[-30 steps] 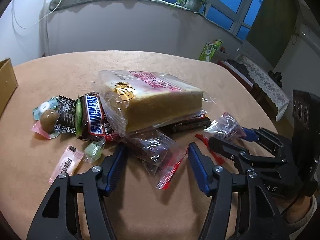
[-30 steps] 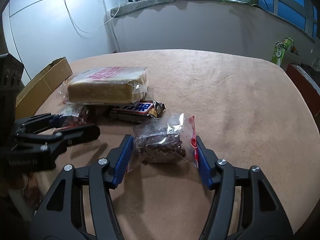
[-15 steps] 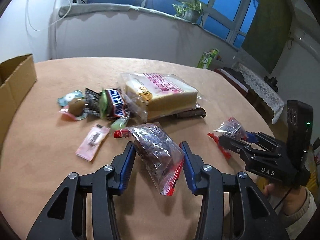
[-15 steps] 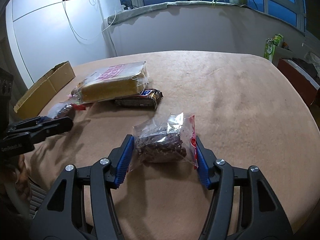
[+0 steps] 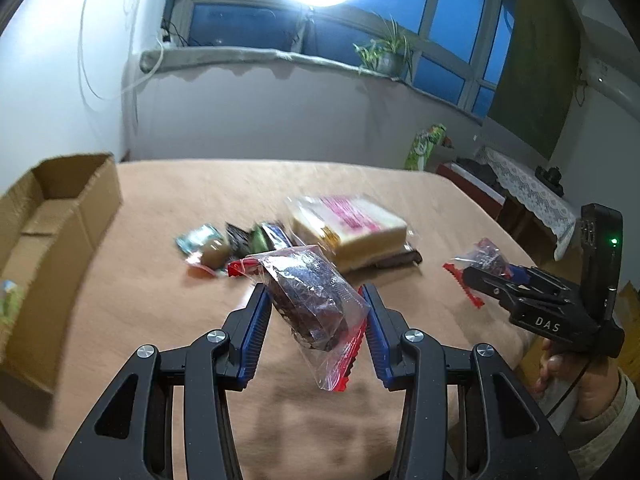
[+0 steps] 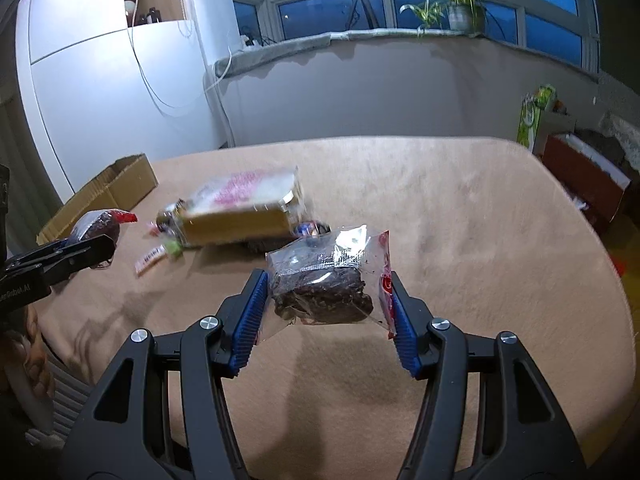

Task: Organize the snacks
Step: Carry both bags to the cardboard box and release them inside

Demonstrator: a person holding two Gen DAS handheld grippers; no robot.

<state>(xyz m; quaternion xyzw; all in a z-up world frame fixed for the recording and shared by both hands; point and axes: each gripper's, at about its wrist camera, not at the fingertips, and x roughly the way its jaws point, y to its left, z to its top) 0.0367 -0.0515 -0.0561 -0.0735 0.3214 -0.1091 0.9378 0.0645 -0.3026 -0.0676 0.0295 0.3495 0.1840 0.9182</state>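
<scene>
Cardboard box [image 5: 52,216], far left on the surface [image 5: 168,320]: open-topped, nearly bare inside; one small item shows at its near-left edge, blurred and unidentified.

Loose small sweets [image 5: 216,246], centre-left of the surface: several wrappers in a cluster, blurred, none sorted.

Left gripper [image 5: 314,310]: jaws clamped on a clear dark-snack bag [image 5: 312,300] with a red seal strip; bag held clear of the surface, tilted, its shadow below.

Wrapped cake slab [image 5: 352,228], centre: lies over a dark chocolate bar [image 5: 396,259], both on the surface.

Right gripper [image 6: 326,300]: jaws closed on a second dark-snack bag [image 6: 324,280], likewise raised above the surface, well apart from the left one.

Progress, as a judgement: early stage. Two bags are picked up but not delivered; the box, the probable destination, holds almost nothing. Remaining: both bags, the cake, the bar, and all the small sweets.
</scene>
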